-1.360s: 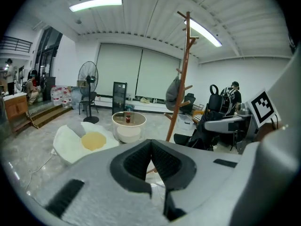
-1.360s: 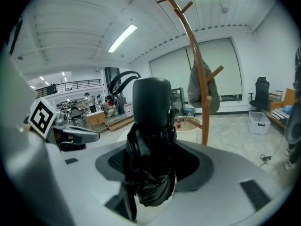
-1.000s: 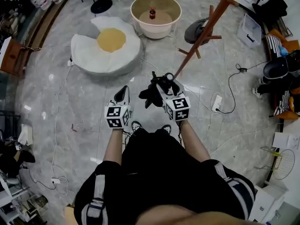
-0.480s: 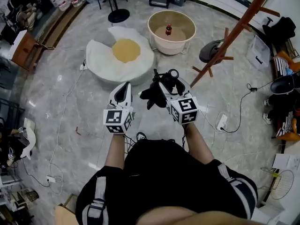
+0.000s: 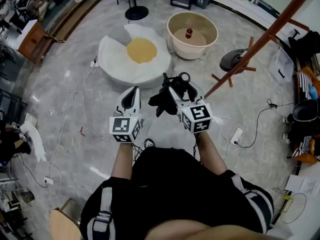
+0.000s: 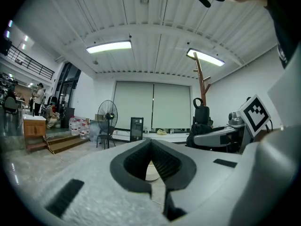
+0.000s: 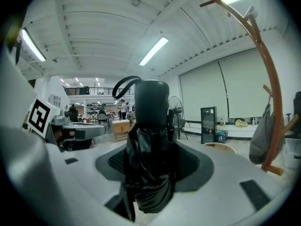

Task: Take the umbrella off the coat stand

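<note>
My right gripper [image 5: 175, 91] is shut on a folded black umbrella [image 5: 167, 95], which stands upright between the jaws in the right gripper view [image 7: 149, 164], its wrist loop at the top. The umbrella hangs free of the brown wooden coat stand [image 5: 260, 44], which rises to the right [image 7: 268, 79]. Just to the left, my left gripper [image 5: 132, 95] is held level and beside the right one. Its jaws are shut with nothing between them [image 6: 151, 166]. From the left gripper view the umbrella [image 6: 201, 119] shows at the right, in front of the coat stand [image 6: 201, 86].
A white round cushion with a yellow centre [image 5: 132, 59] and a beige basin holding a red bottle [image 5: 192, 29] lie ahead on the marble floor. Cables and a power strip [image 5: 235, 134] run at the right. A grey bag [image 7: 261, 140] hangs on the stand.
Both grippers have risen together in front of the person, the right one carrying the umbrella. The coat stand now sits farther right in the head view.
</note>
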Demonstrator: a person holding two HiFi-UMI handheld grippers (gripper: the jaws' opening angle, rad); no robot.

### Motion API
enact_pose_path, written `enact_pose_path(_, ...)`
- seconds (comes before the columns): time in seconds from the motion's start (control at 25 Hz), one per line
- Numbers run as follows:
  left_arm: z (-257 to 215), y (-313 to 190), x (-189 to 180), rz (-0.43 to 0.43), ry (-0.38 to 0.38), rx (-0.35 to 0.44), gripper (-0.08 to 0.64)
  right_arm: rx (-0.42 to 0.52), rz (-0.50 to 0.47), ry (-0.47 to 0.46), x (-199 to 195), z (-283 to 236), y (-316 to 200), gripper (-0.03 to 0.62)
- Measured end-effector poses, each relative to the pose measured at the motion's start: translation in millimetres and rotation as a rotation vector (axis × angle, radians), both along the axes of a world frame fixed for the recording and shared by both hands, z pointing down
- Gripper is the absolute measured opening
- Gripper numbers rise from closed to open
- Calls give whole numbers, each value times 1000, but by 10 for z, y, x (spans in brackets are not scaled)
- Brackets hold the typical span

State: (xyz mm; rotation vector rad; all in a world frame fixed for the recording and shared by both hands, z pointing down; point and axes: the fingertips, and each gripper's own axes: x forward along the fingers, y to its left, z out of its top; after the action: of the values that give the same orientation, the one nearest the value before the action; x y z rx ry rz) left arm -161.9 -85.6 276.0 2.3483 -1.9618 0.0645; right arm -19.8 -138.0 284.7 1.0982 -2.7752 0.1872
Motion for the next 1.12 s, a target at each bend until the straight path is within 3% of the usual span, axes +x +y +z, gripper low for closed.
enact_pose_path(1.12, 68, -57, 497, 117, -4, -20, -2, -13, 114, 15, 466, 55, 78, 238)
